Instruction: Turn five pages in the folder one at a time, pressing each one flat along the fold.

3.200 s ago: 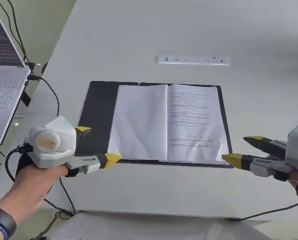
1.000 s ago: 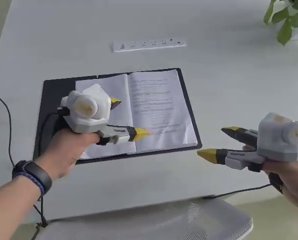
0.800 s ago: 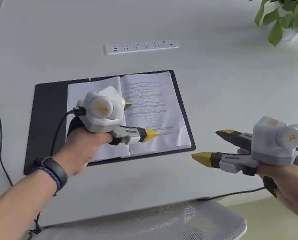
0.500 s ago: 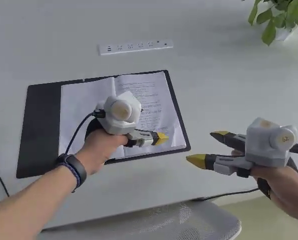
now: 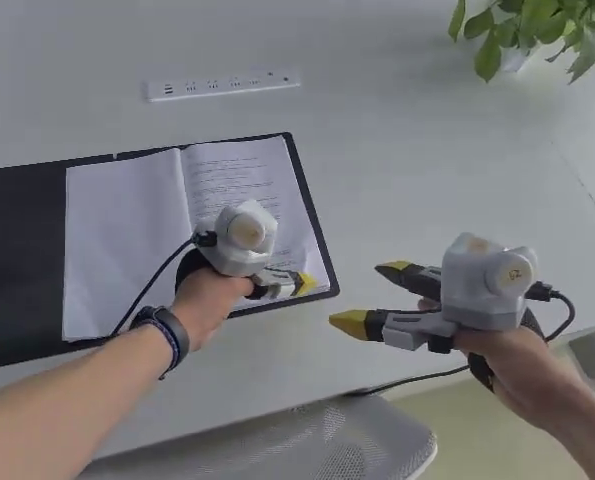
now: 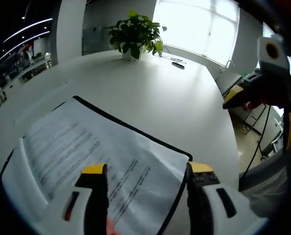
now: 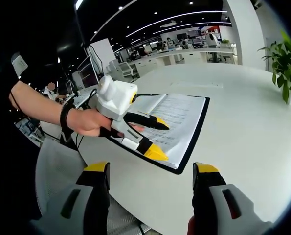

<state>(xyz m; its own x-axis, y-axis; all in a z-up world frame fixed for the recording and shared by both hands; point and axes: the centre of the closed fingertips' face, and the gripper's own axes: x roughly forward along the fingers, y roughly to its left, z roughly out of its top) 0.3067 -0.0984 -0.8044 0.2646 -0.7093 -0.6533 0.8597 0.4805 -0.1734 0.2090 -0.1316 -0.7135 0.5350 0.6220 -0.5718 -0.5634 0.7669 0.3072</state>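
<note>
— What's on the tabletop [image 5: 397, 150]?
— The folder [image 5: 17, 260], open by the near edge. Over the printed page [image 5: 242, 190], at its near corner, the left tool [image 6: 147, 169], jaws apart; the right tool [image 5: 374, 295] is spread too, off the folder.
— Step?
— Likely starting a turn: pinch that corner.

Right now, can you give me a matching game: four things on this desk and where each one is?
Things:
1 left claw
2 right claw
3 power strip
4 plant

Places:
A beyond the far edge of the folder
B far right of the table
C at the near corner of the printed page
D over bare table, right of the folder

Pairs: 1-C, 2-D, 3-A, 4-B.
</note>
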